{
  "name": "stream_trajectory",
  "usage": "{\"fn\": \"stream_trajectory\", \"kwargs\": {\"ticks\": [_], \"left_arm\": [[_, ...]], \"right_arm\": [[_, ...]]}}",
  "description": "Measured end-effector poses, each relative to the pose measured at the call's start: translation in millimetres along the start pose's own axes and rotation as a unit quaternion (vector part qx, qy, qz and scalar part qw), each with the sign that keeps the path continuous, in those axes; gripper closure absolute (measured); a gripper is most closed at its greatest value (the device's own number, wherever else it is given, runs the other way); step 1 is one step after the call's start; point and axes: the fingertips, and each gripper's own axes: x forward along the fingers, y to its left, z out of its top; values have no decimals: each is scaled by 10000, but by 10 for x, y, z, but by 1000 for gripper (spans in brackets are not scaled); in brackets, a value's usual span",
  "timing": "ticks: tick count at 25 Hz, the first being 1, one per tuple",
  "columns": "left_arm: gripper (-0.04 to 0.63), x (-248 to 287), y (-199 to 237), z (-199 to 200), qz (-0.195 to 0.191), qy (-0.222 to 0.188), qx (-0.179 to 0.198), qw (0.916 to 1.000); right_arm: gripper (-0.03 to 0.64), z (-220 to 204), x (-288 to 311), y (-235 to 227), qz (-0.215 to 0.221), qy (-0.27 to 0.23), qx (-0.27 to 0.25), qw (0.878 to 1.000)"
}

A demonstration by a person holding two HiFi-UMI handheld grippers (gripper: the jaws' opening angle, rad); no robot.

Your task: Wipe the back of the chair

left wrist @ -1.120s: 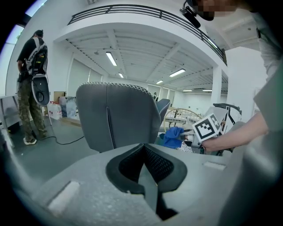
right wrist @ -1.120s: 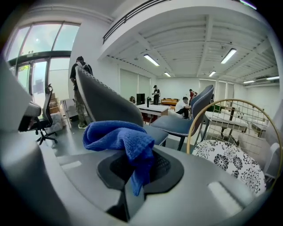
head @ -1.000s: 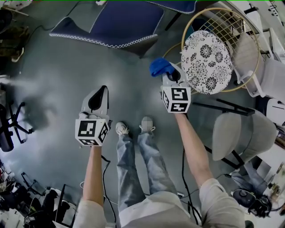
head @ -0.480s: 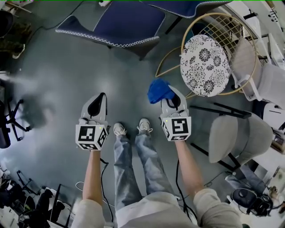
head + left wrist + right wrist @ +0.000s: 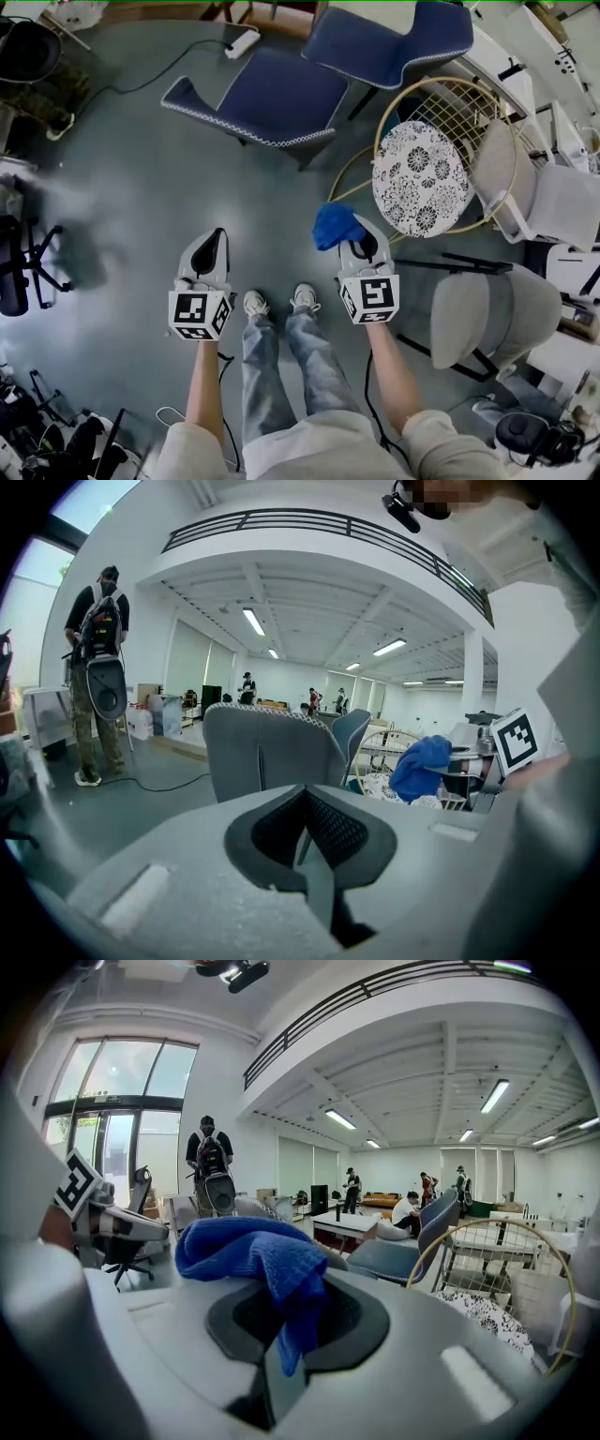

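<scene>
Left gripper (image 5: 217, 239): lower left of centre; jaws pressed together, nothing between them.
Right gripper (image 5: 360, 244): lower right of centre; jaws clamped on a crumpled blue terry cloth (image 5: 335, 225).
Blue padded chair with white-stitched edge (image 5: 272, 94): top centre, well apart from both grippers and the cloth.

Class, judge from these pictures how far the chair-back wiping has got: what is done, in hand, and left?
Done: the blue cloth is clamped in the right hand-held gripper. In hand: it hangs over the floor, touching no chair; the left hand-held gripper is shut and empty. Left: apparently all the wiping, whether of the blue chair or the wire-backed chair.
</scene>
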Motion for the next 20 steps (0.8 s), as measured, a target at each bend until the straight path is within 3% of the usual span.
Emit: {"fn": "stream_trajectory", "kwargs": {"ticks": [8, 14, 20], "left_arm": [[595, -196, -24, 811, 16, -343, 132, 9993], [595, -528, -68, 1243, 42, -441, 82, 9990], [595, -717, -145, 1597, -42, -510, 324, 9982]], "right_arm": [[571, 890, -153, -40, -73, -325, -60, 9994], [571, 1377, -420, -89, -235, -445, 4, 9987], [572, 1778, -610, -94, -346, -603, -7, 9976]]}}
